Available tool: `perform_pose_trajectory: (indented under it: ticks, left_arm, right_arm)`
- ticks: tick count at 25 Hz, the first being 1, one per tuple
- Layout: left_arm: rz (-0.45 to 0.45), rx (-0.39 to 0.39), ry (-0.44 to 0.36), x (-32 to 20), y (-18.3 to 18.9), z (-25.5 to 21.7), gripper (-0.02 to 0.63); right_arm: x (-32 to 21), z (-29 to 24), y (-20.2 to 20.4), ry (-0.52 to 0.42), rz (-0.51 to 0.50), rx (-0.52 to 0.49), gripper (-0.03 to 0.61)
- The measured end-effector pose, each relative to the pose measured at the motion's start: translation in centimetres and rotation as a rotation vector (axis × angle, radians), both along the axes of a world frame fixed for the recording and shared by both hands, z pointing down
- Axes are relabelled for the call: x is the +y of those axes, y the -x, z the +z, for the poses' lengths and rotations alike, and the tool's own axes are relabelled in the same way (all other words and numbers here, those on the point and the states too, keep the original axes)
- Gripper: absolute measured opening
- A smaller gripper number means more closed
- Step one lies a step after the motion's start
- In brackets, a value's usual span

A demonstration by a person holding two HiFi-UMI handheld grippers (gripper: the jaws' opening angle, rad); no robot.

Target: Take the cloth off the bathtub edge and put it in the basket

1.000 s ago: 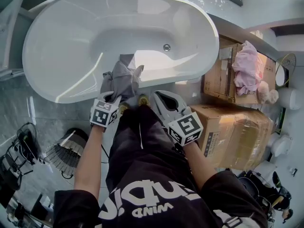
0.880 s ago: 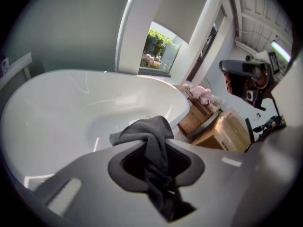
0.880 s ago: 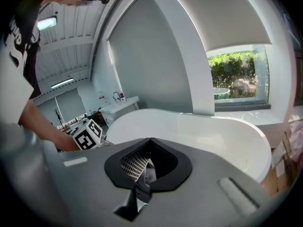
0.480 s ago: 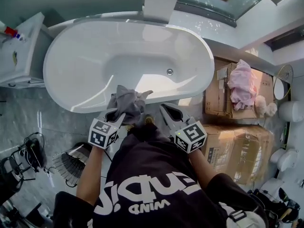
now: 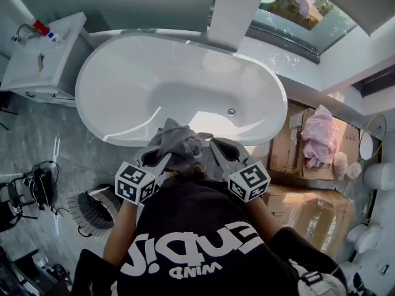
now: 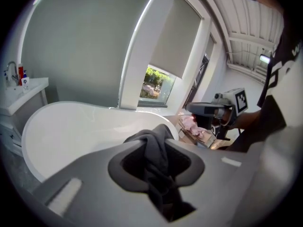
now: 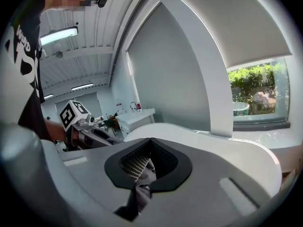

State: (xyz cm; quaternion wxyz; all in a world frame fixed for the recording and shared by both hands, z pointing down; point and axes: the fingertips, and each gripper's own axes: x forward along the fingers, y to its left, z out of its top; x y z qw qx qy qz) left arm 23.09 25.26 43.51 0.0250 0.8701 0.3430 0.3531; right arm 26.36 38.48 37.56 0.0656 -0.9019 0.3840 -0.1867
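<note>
**Head view: grey cloth pinched in left gripper, basket low-left**

Far left, low: wire basket (image 5: 92, 209) on floor beside person's left arm, well apart from tub. Reads as the drop spot, a guess from shape.

Next along: left gripper (image 5: 163, 159), jaws clamped on bunched grey cloth (image 5: 180, 145). Left gripper view confirms fabric squeezed betw. pads, rest draping down. Hangs over near rim of bathtub (image 5: 111, 134); can't tell if fabric touches rim or is clear of it.

Further right: right gripper (image 5: 217, 145), just beside cloth, jaws narrow, nearly together, nothing gripped as far as visible.

Key relation: basket down and to left of cloth, on holding arm's side, so left arm nearer. Prob. needs a swing left + lower, no handover. Risk: trailing end snagging on basket wires.
</note>
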Motion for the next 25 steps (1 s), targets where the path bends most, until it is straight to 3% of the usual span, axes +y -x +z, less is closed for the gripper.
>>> perform_pose_trajectory:
  ticks: [4, 13, 19, 25]
  left_arm:
    - [-0.098, 0.013, 0.019, -0.8, 0.2, -0.9, 0.072]
    - [-0.456, 0.094, 0.074, -7.8, 2.8, -6.0, 0.072]
    - [-0.723, 0.151, 0.067, -14.6, 6.4, -7.4, 0.072]
    - [-0.945, 0.191, 0.073, -20.9, 13.9, -8.6, 0.072]
  right_arm:
    - [-1.7, -0.3, -0.9, -0.014, -0.099, 0.006, 0.009]
    - [-11.6, -0.3, -1.8, -0.018, -0.459, 0.003, 0.009]
    - [-21.0, -0.8, 0.5, -0.008, -0.734, 0.017, 0.009]
    - [-29.1, -2.5, 6.9, -0.002, -0.94, 0.042, 0.009]
